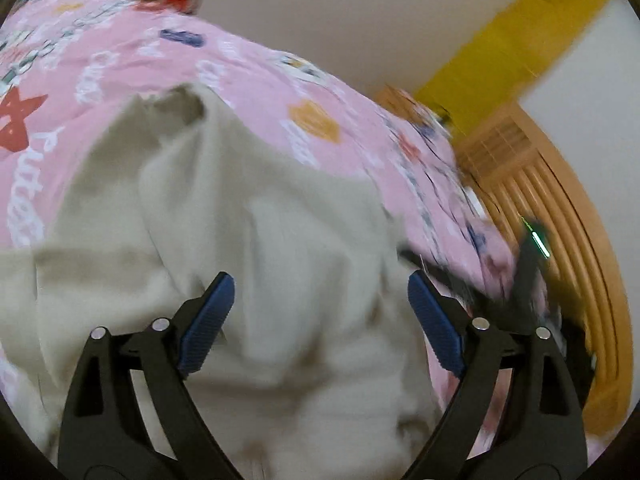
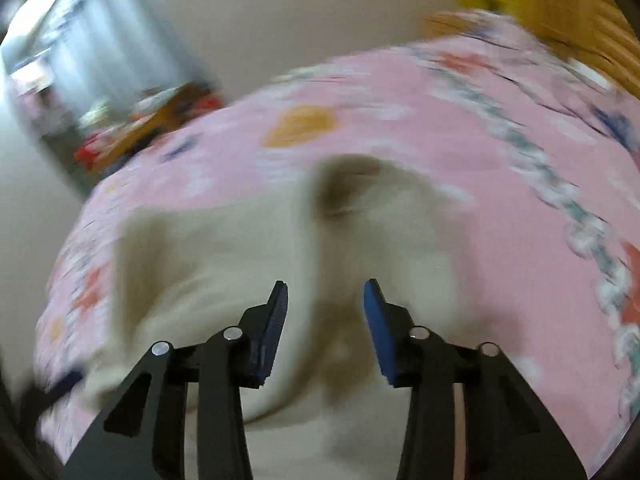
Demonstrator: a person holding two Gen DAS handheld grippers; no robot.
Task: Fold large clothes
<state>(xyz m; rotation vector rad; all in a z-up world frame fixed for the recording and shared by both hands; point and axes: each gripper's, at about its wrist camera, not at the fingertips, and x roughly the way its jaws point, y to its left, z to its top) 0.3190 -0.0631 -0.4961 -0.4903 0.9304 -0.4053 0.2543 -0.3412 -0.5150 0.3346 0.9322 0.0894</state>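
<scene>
I hold both the left gripper (image 1: 320,292) and right gripper (image 2: 325,300) spread wide, empty, above the rumpled cream cloth garment (image 1: 240,220) on the pink patterned bedspread (image 1: 280,92); I'd pinch one clean edge (everything's blurred).

Cream garment (image 1: 248,240) on a pink cartoon-printed bedsheet (image 2: 460,128).

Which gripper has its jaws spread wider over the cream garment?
The left gripper: its jaws stand far apart over the cream garment. The right gripper is open too, with a narrower gap.
</scene>
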